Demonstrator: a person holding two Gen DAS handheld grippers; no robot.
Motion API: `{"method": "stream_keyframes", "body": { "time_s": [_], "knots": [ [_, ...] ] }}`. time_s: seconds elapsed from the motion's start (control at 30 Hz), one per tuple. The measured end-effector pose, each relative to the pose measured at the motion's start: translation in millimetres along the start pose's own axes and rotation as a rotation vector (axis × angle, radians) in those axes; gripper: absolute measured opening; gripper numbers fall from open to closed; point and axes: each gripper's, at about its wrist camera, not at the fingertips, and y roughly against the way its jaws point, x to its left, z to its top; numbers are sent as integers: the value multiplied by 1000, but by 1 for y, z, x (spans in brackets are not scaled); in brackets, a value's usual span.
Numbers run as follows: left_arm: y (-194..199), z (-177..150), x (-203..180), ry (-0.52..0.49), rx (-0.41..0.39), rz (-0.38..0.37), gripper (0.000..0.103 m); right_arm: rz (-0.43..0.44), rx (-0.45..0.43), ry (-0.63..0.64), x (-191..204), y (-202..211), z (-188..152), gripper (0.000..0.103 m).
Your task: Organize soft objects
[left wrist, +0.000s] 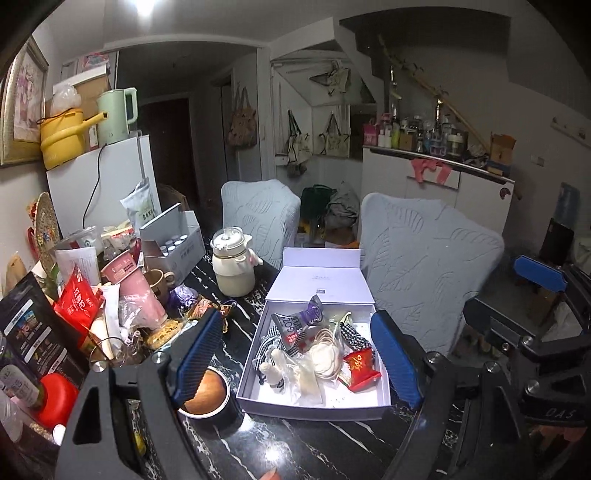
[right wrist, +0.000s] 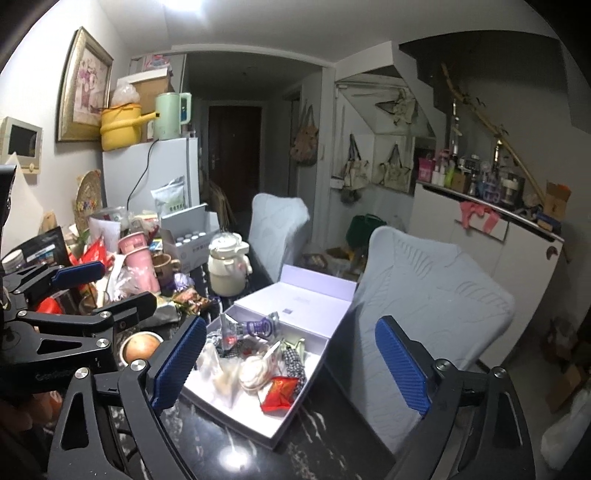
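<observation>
left wrist | box (left wrist: 258, 400) of soft items below left tool (left wrist: 297, 354), seemingly apart

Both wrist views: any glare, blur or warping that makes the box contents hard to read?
Left wrist view: sharp; ceiling light blown out, its reflection a small glare spot on the black marble table; the open white box evenly lit. Right wrist view: softer, contents slightly blurred, bigger glare patch on the table. Both: fisheye bends the edges, corners black.

Left gripper (left wrist: 297, 354) gaping empty, white box (left wrist: 258, 400) of soft items below
</observation>
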Motion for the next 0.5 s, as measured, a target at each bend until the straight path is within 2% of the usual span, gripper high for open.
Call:
{"method": "stream_keyframes", "body": {
  "time_s": [0.17,0.5],
  "knots": [
    [20,-13,0,-5,-18,6,82,-21,-8,-7,3,21,-10,100],
    [30,-48,2,-22,23,-10,82,-29,33,-70,7,37,-46,100]
  ]
}}
